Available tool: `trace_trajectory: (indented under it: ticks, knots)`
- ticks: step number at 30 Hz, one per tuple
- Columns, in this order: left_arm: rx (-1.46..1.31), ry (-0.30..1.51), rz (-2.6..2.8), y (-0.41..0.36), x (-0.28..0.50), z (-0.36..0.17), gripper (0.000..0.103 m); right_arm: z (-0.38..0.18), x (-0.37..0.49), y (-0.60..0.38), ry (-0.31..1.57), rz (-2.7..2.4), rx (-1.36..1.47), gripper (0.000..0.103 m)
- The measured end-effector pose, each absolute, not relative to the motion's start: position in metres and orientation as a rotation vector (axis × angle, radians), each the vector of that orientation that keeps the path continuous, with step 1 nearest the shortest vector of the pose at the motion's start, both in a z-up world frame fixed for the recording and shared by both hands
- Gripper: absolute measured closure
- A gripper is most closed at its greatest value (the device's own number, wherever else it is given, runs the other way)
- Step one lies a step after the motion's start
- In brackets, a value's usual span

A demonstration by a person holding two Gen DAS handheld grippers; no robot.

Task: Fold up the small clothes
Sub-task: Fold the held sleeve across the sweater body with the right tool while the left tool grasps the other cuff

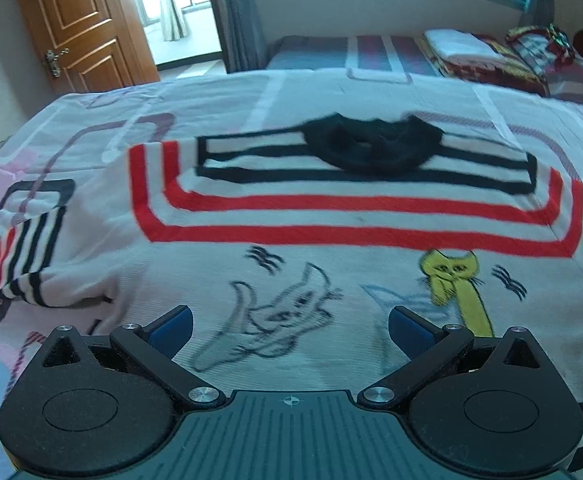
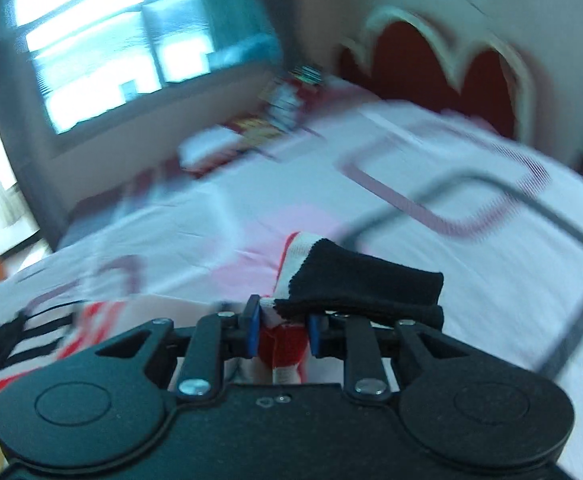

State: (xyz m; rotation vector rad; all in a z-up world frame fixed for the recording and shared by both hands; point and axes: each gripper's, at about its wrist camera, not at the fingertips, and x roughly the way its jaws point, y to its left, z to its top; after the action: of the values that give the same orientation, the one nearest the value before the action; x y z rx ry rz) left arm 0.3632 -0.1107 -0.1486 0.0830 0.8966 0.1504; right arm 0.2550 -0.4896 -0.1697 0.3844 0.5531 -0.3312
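Small white sweater [image 1: 331, 240] with red and black stripes and cat prints lay flat on the bed [image 1: 91, 120], collar [image 1: 371, 144] away from the left camera. Left tongs [image 1: 289, 330] stood wide, nothing between them, hovering over the hem area. Right tongs [image 2: 279, 326] were narrow, clamped on the striped sleeve near its black cuff [image 2: 367, 284], which stuck out past the pads.

Risks, as a judgement: the grip looked shallow, near the cuff end, so the sleeve could slip out mid-fold. Pulling one-handed could drag the body askew since the left tongs pinned nothing. The other sleeve [image 1: 19, 264] lay crumpled at the left edge and could make the fold uneven.

Right view was badly motion-blurred. The hem was hidden under the left tongs. How much cloth sat between the right pads was unclear.
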Motion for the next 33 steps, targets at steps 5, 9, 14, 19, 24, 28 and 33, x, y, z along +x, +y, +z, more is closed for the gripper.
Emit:
trace_trajectory:
  ticks: [5,9,14,19,24,28,33]
  knots:
    - [0.010,0.880,0.151,-0.077,0.360,-0.137,0.000,-0.143,0.287,-0.402,0.532,-0.093,0.232,0.081]
    - [-0.125,0.890,0.080,-0.046,0.359,-0.134,0.000,-0.151,0.312,-0.318,0.589,0.084,0.133,0.081]
    - [-0.220,0.910,-0.003,-0.024,0.366,-0.139,0.000,-0.182,0.335,-0.239,0.744,0.210,0.090,0.063]
    - [-0.245,0.973,-0.136,-0.026,0.380,-0.150,0.000,-0.178,0.326,-0.204,0.751,0.259,0.071,0.043]
    - [-0.402,1.042,-0.301,-0.044,0.387,-0.161,0.000,-0.164,0.301,-0.222,0.702,0.150,0.101,0.037]
    - [-0.575,1.114,-0.367,-0.059,0.397,-0.172,0.000,-0.161,0.284,-0.253,0.690,0.071,0.131,0.032]
    - [-0.646,1.145,-0.372,-0.076,0.401,-0.183,0.000,-0.167,0.264,-0.277,0.707,0.029,0.159,0.030]
